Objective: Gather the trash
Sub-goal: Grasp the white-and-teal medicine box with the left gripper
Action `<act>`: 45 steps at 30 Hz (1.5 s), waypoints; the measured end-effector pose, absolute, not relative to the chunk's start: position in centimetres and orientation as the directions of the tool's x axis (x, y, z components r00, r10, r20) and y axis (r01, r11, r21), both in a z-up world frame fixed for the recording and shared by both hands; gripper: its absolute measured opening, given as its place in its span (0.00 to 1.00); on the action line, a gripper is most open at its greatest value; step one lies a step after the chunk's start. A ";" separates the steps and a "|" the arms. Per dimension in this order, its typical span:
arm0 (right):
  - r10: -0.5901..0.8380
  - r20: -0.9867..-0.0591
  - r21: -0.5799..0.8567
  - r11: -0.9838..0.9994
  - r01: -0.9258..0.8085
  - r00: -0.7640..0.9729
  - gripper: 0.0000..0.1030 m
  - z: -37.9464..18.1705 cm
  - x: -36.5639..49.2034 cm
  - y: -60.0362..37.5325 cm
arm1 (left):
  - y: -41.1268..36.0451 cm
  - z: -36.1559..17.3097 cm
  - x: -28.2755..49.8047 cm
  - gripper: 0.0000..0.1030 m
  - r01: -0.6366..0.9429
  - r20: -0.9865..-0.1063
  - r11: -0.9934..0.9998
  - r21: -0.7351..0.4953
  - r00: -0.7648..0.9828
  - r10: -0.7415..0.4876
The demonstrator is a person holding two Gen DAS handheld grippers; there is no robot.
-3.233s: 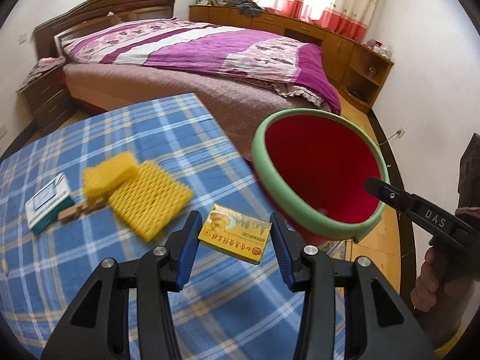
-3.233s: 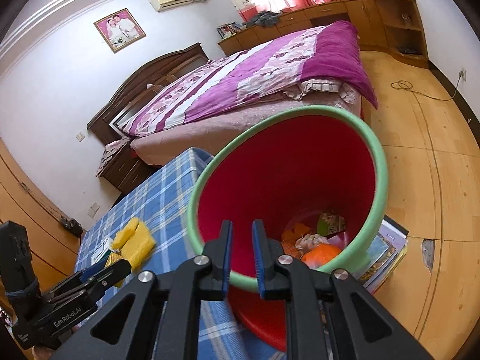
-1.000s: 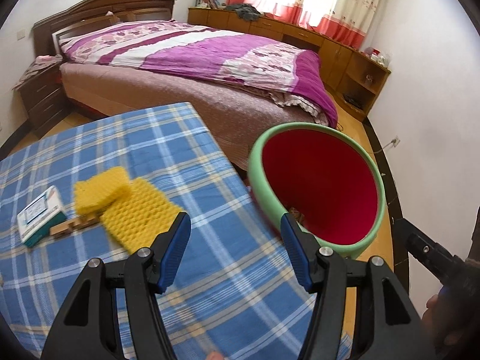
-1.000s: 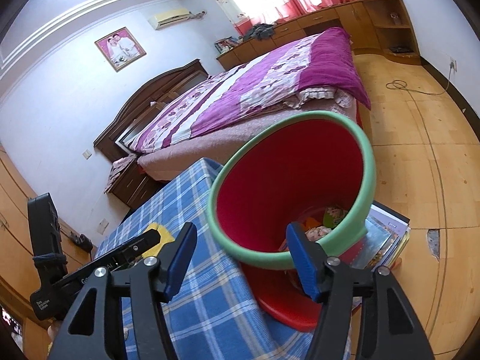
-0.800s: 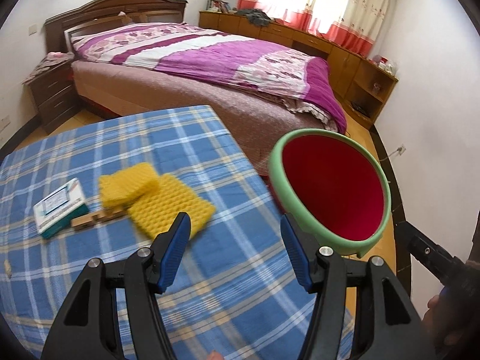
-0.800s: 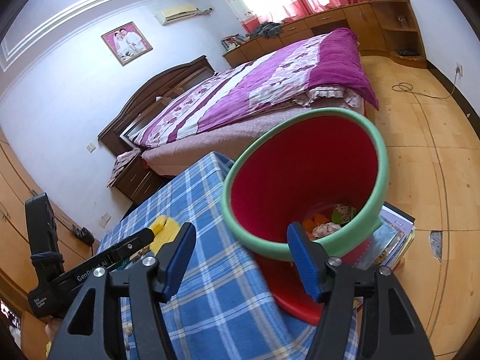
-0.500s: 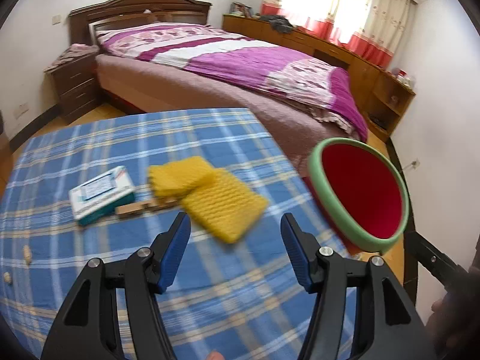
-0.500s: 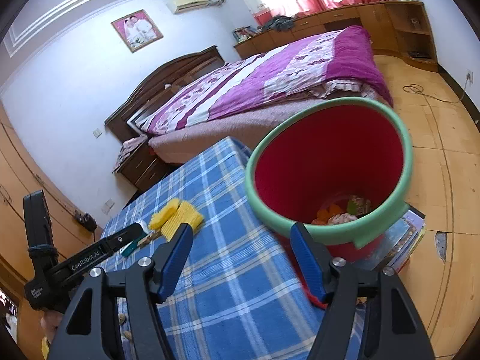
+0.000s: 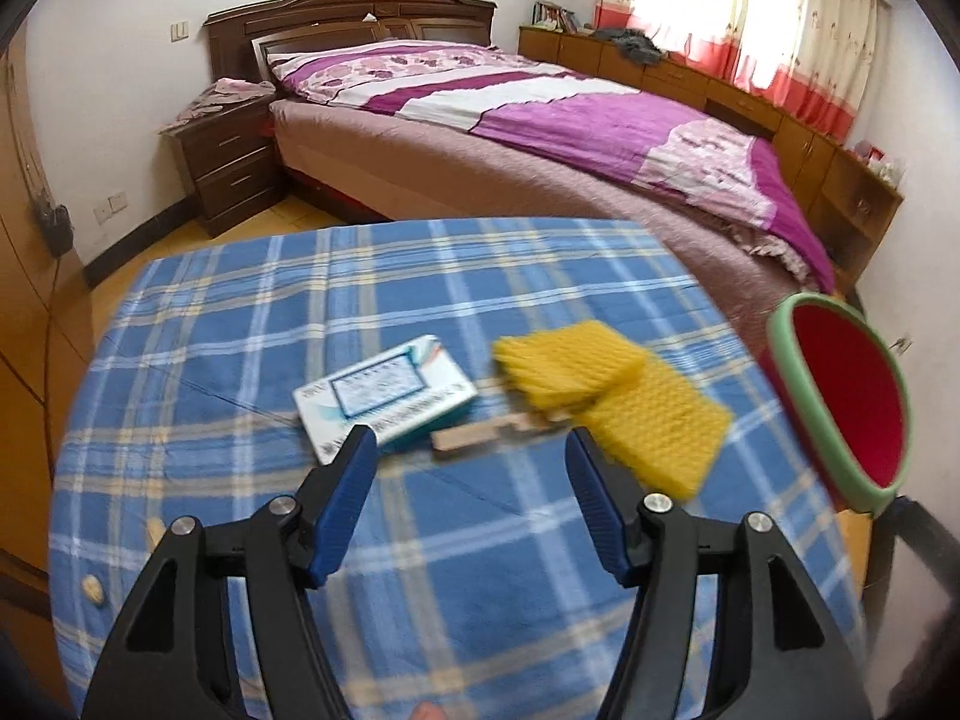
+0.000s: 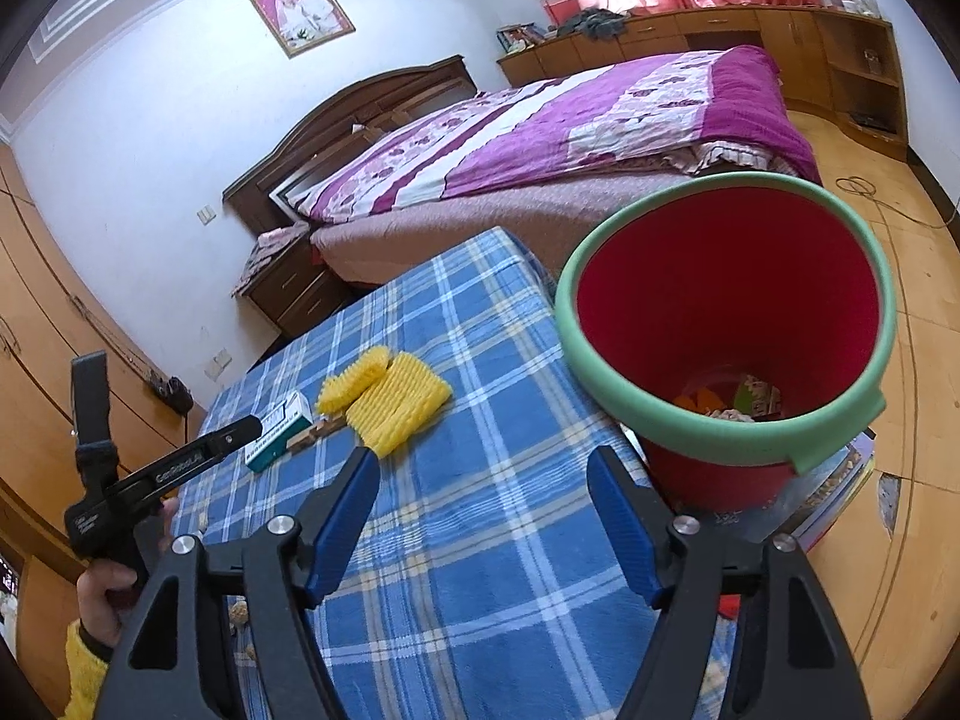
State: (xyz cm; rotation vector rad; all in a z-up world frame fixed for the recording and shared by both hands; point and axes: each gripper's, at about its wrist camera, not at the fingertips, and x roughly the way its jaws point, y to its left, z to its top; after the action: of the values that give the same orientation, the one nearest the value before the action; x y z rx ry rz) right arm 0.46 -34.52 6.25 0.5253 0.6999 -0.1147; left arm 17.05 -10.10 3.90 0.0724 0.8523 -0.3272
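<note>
Blue plaid cloth over the table fills the near part of both views, bedroom with a purple-covered bed behind it. Left gripper has its jaws opening with nothing between them, hovering just short of the trash left on the cloth: a small wooden piece, a white-and-teal carton and two yellow foam nets, all close together. Right gripper is opening too, also empty, with the red bin off the table's right edge, not held by anything I can see. Risk as I read it: the wooden bit seems to touch both carton and foam, so closing there could nudge or grab the wrong one, and squashy foam might slip out. Loose bin could also tip if bumped. Hard-to-see stuff: left view is motion-blurred, the bin's base is hidden behind the table, its contents are just a colourful jumble, and tiny bits near the cloth's left edge are unidentifiable.
</note>
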 end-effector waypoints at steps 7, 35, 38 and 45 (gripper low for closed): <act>0.084 -0.669 0.399 0.879 0.262 0.739 0.73 5.5 2.4 -33.2 | -10.1 1.9 19.9 0.75 0.336 -0.779 0.940 0.050 0.602 -0.174; 0.127 -0.754 0.321 0.927 0.193 0.644 0.75 2.2 11.1 -30.3 | -6.2 -1.3 25.2 0.74 0.276 -0.835 0.956 -0.097 0.500 -0.229; 0.117 -0.760 0.295 0.939 0.178 0.640 0.75 1.9 12.3 -30.1 | -5.7 -0.8 24.0 0.74 0.254 -0.827 0.959 -0.125 0.507 -0.242; 0.111 -0.762 0.290 0.939 0.183 0.638 0.64 1.0 14.3 -30.2 | -5.0 -0.1 21.3 0.74 0.213 -0.809 0.960 -0.180 0.524 -0.268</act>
State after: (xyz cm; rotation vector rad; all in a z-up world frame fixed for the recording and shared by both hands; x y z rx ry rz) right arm 14.29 -30.17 0.97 0.3594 0.8828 -0.0420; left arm 21.32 -4.97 -0.11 -0.0606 0.9783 -0.2881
